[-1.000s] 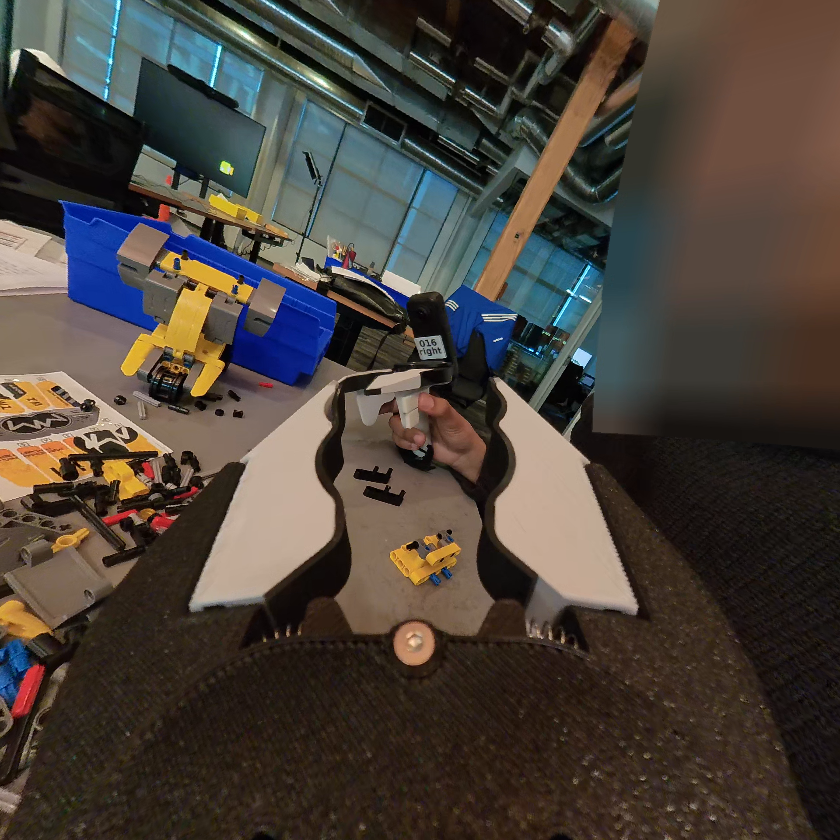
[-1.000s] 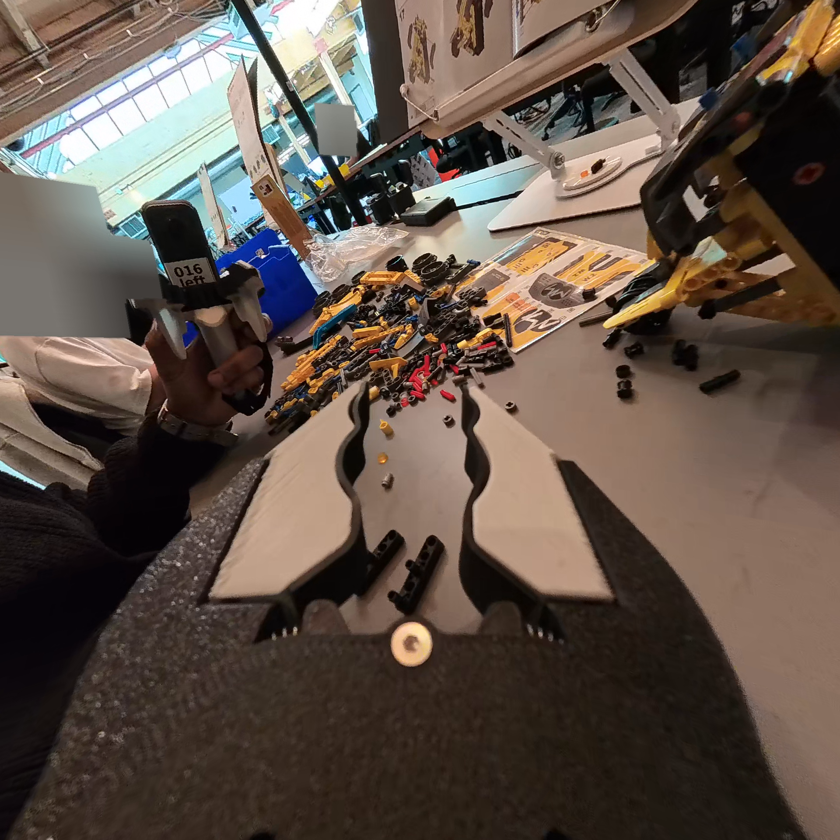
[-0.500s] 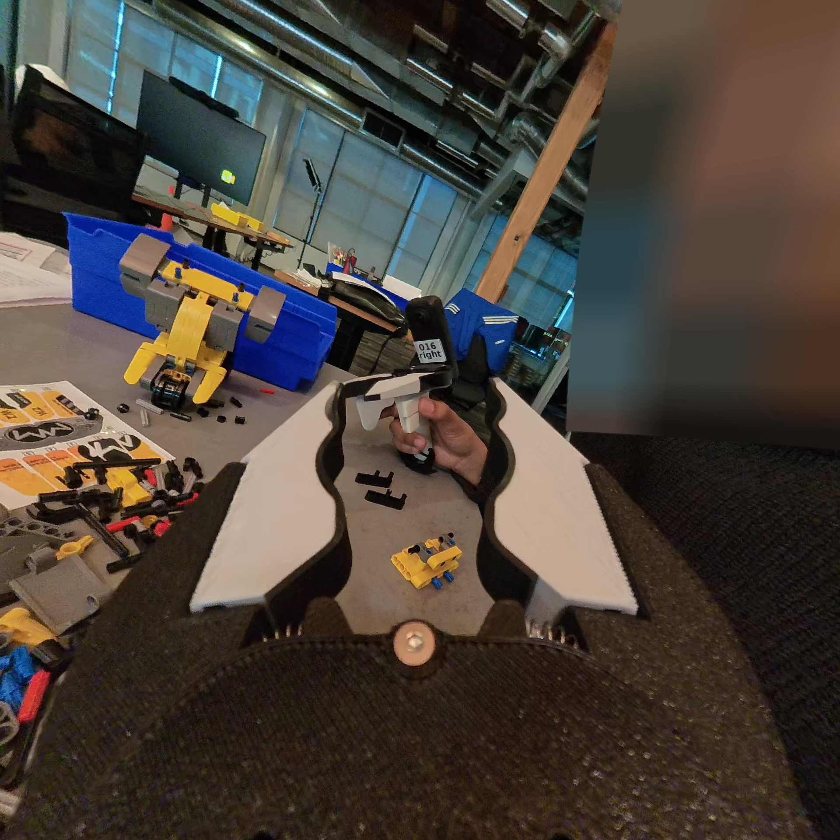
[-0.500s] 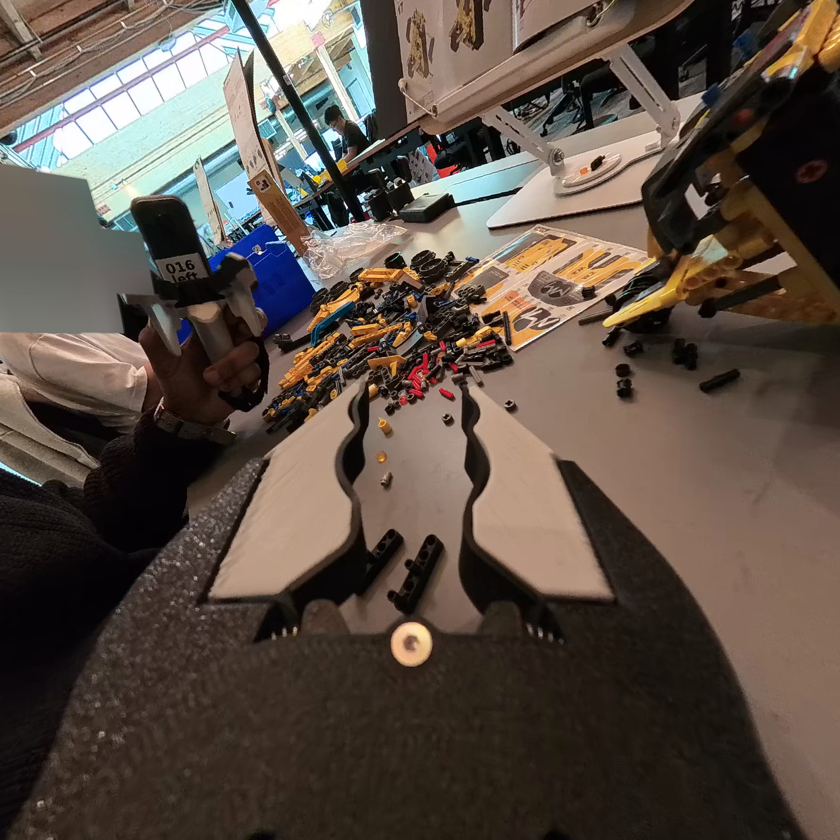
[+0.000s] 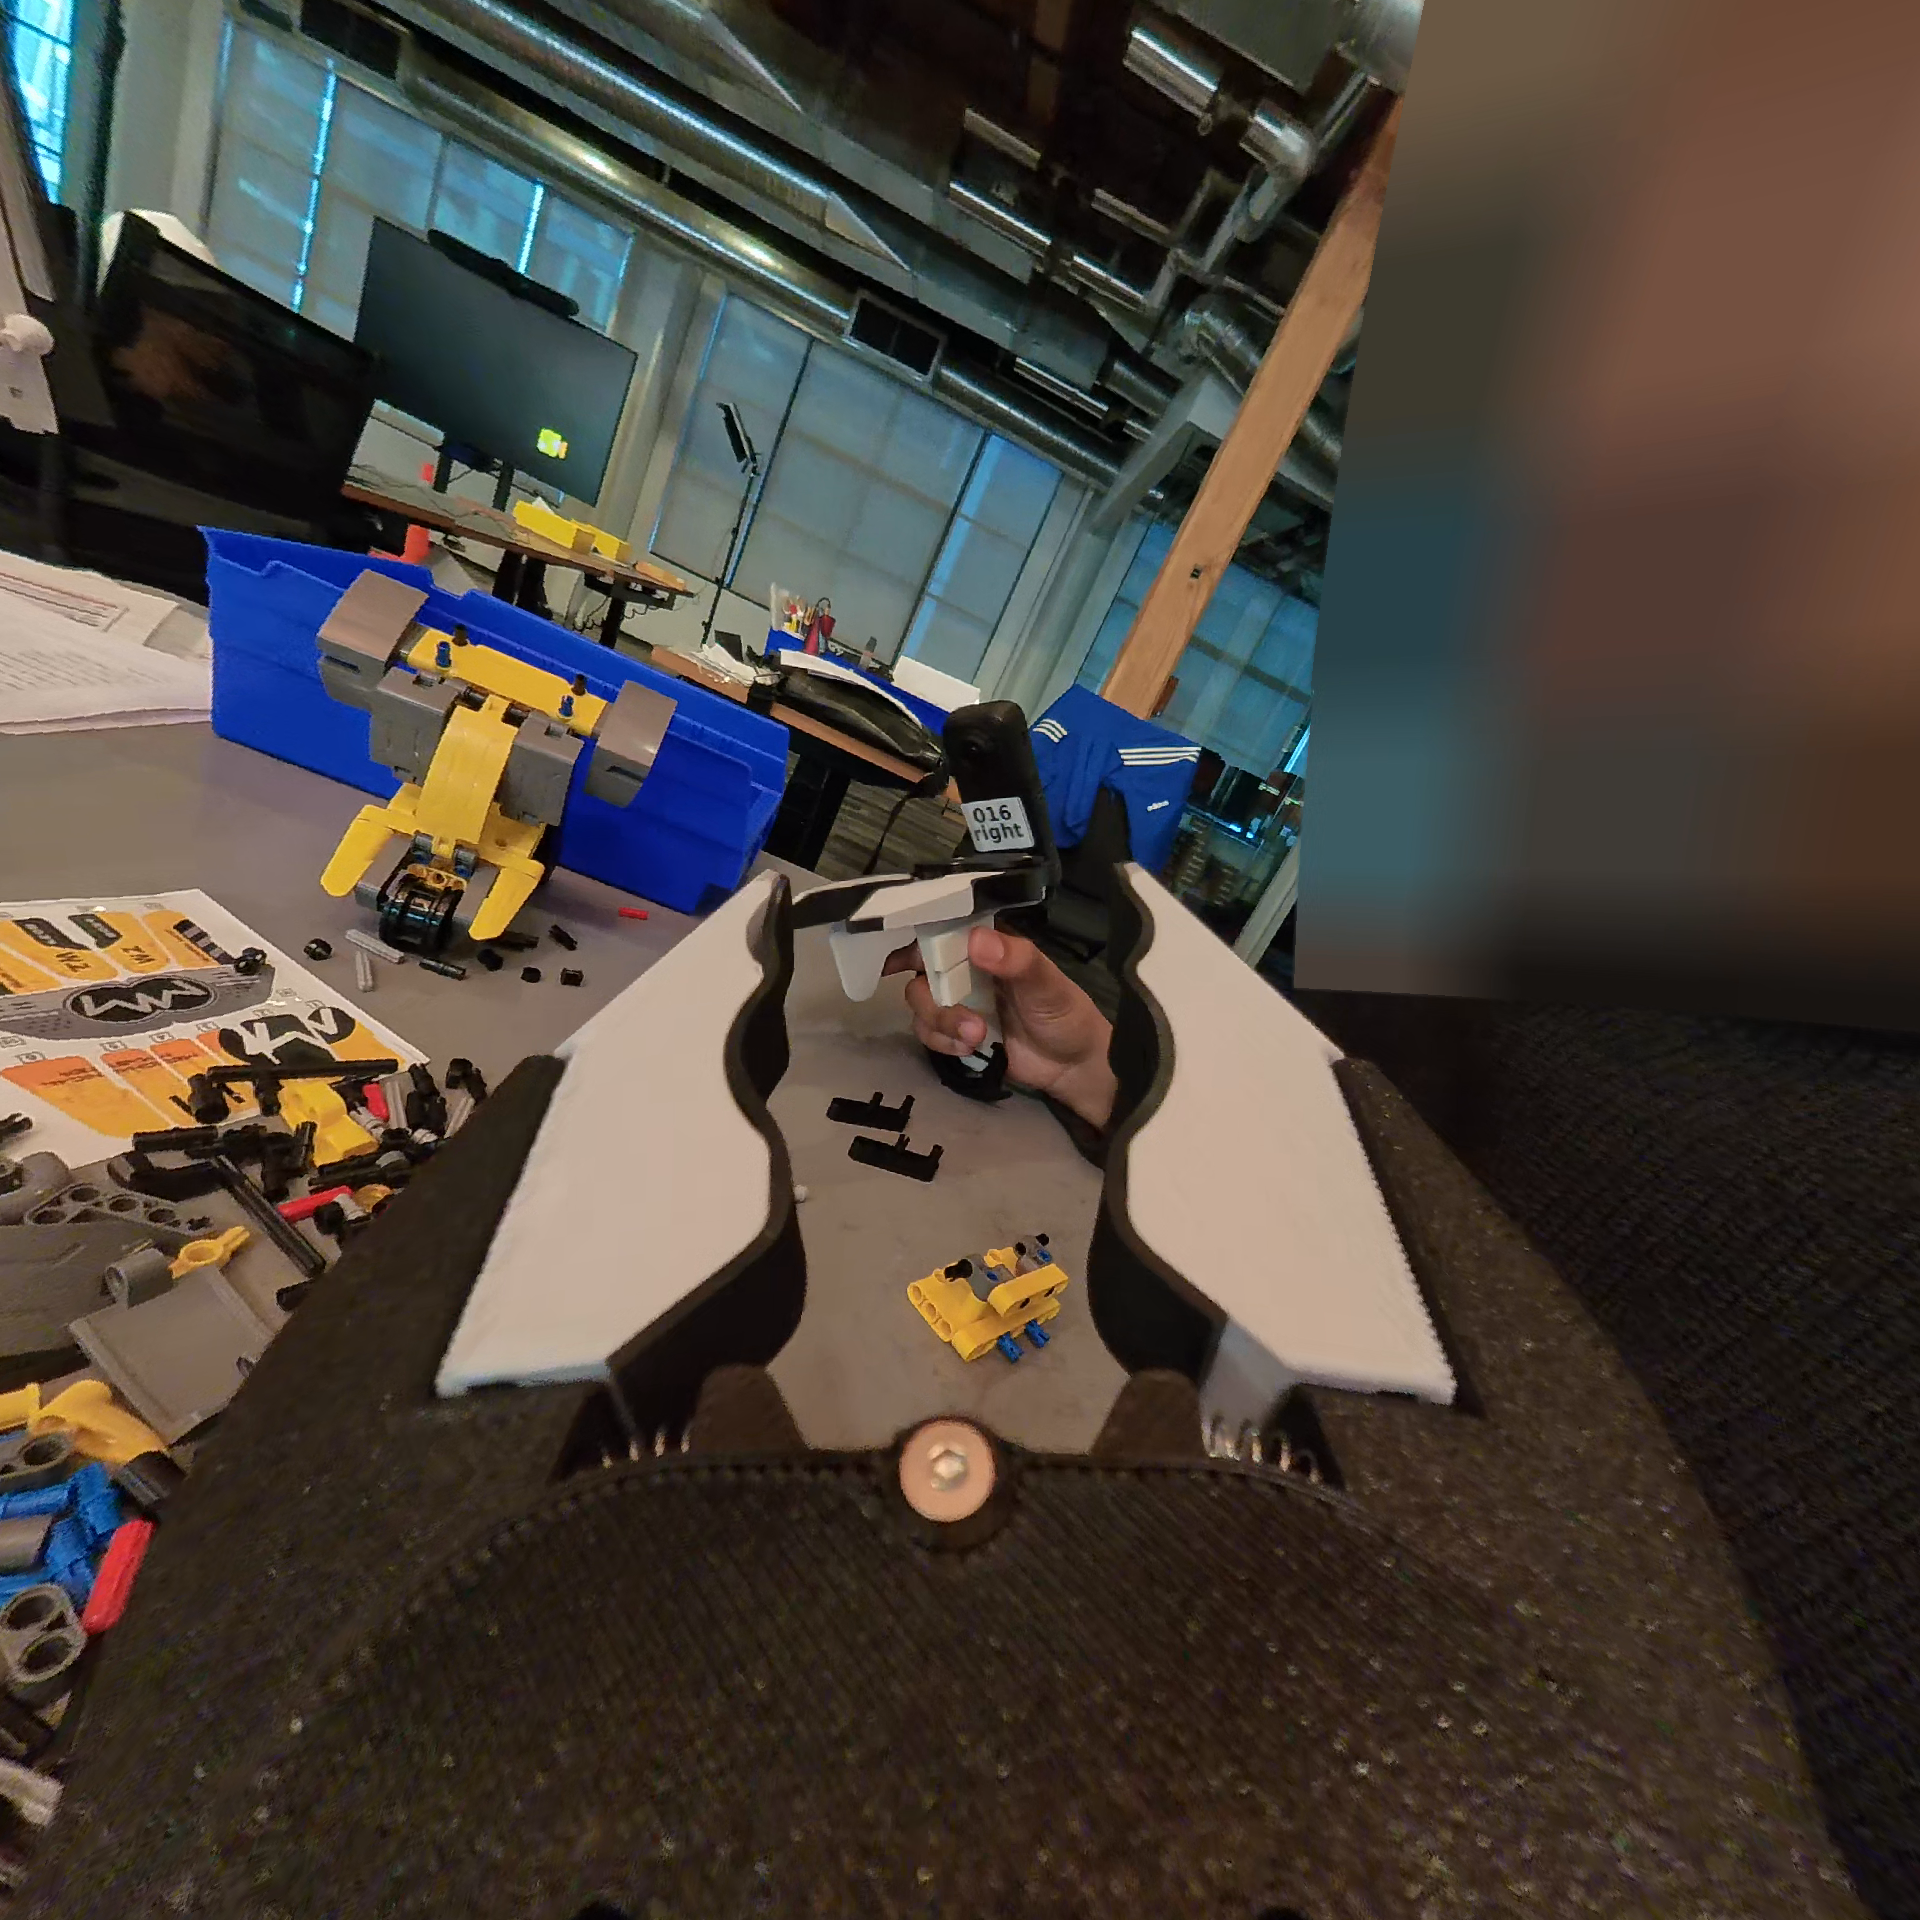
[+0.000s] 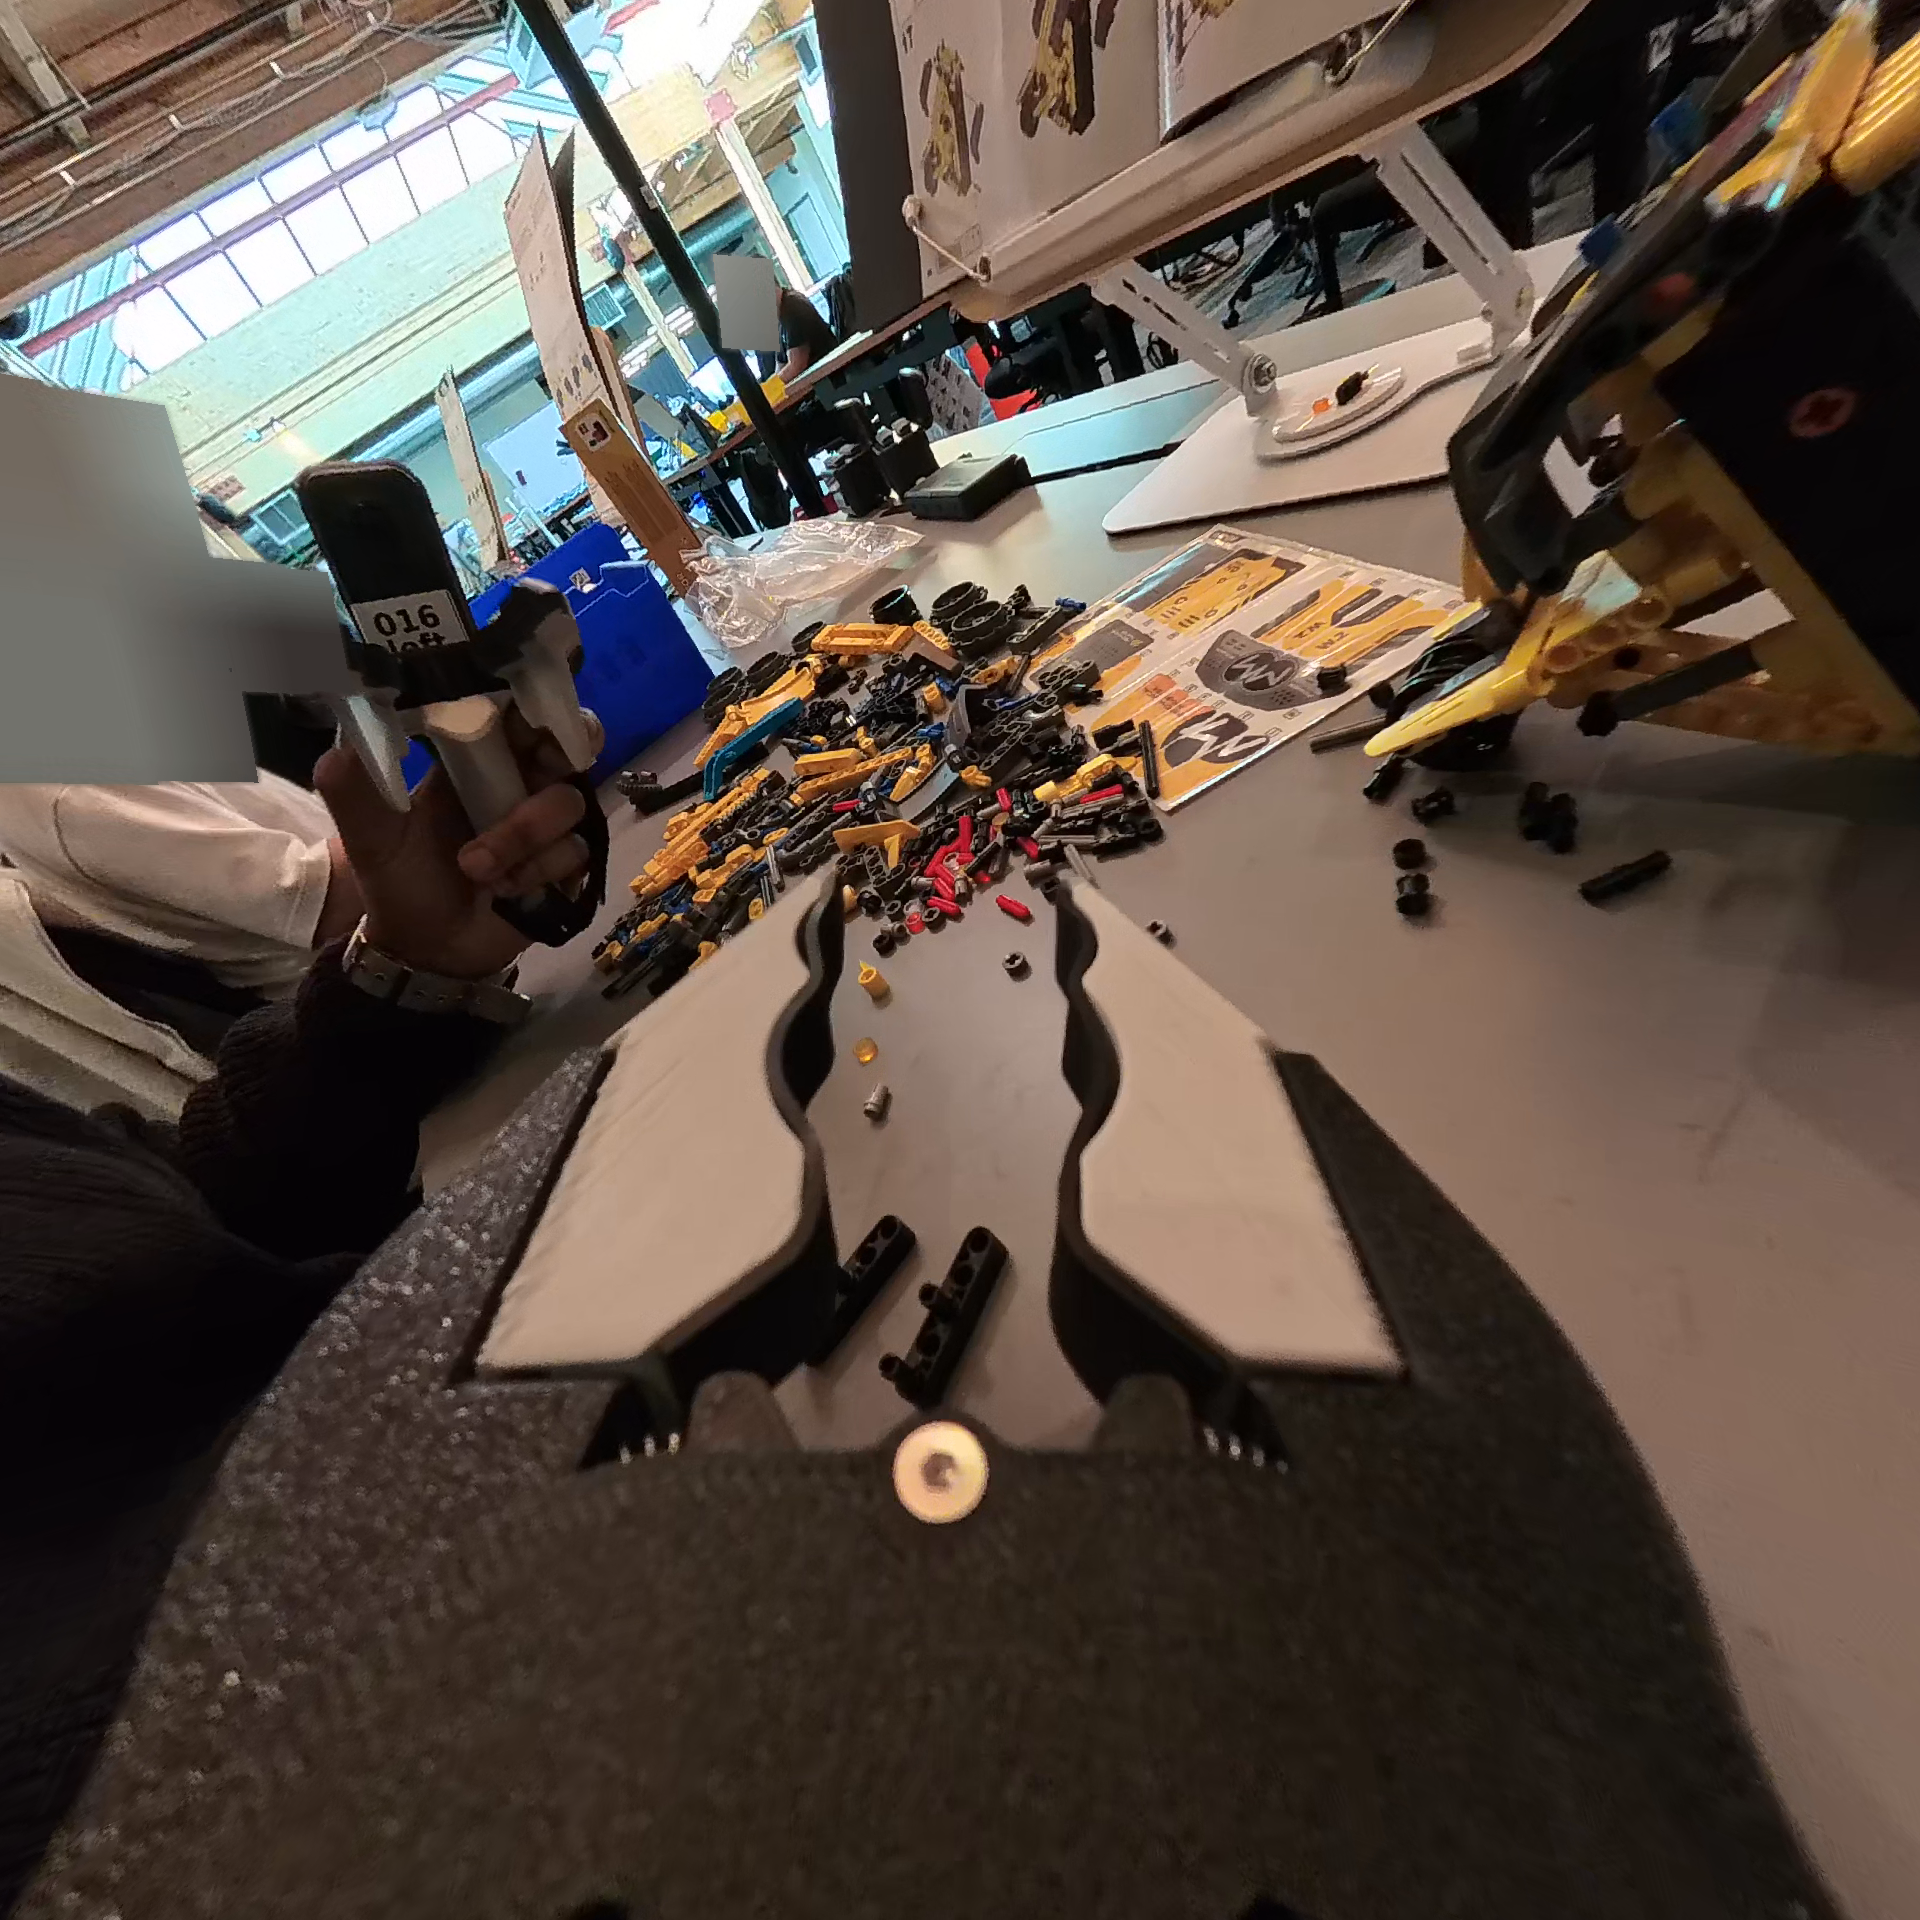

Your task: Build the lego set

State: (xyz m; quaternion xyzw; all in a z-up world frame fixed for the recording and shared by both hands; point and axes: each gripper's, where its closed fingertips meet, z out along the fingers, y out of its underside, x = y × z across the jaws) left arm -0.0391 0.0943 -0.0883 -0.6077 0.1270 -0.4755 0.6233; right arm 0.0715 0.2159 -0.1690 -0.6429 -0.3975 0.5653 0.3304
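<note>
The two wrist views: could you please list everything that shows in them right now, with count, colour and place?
Table: one, grey, under everything.
Small assembly: one, yellow with grey and blue pins, on the table between the left gripper's fingers.
Black beams: two, side by side, between the right gripper's fingers.
Loose parts pile: many, yellow, black, red.
Sticker sheet: one, yellow and grey, beside the pile.
Large model: one, yellow and grey, before the bin.
Bin: one, blue.
Plastic bag: one, clear, behind the pile.
Tilted stand: one, white, at the back.
Left gripper: open, empty.
Right gripper: open, empty.
</note>
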